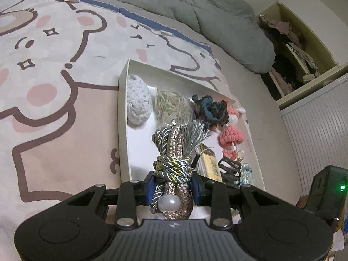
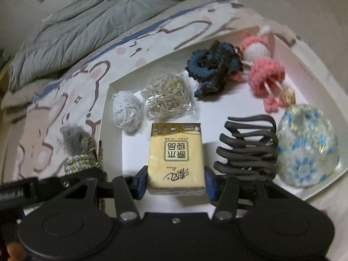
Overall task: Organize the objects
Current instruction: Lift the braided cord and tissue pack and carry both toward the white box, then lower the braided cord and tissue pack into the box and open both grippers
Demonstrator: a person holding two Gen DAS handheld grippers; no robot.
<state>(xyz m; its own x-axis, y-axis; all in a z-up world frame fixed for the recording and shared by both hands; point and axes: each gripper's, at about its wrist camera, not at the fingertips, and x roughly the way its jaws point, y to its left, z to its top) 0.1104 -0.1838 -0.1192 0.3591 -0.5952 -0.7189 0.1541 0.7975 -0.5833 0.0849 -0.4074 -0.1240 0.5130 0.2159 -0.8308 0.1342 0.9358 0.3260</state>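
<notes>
A white tray (image 1: 124, 117) lies on the bed. My left gripper (image 1: 173, 183) is shut on a knotted rope tassel (image 1: 174, 152) with pearl beads, held above the tray's near end. It also shows in the right wrist view (image 2: 80, 152), left of the tray (image 2: 104, 117). My right gripper (image 2: 176, 181) has its pads on both sides of a yellow tissue pack (image 2: 176, 156) that rests in the tray. The tissue pack also shows in the left wrist view (image 1: 209, 165).
The tray also holds a white yarn ball (image 2: 126, 111), a bag of cream cord (image 2: 167, 100), a blue-brown crochet piece (image 2: 215, 69), a pink crochet doll (image 2: 265, 74), a black hair claw (image 2: 248, 148) and a blue-flowered pouch (image 2: 308, 145). A grey duvet (image 1: 195, 10) lies behind.
</notes>
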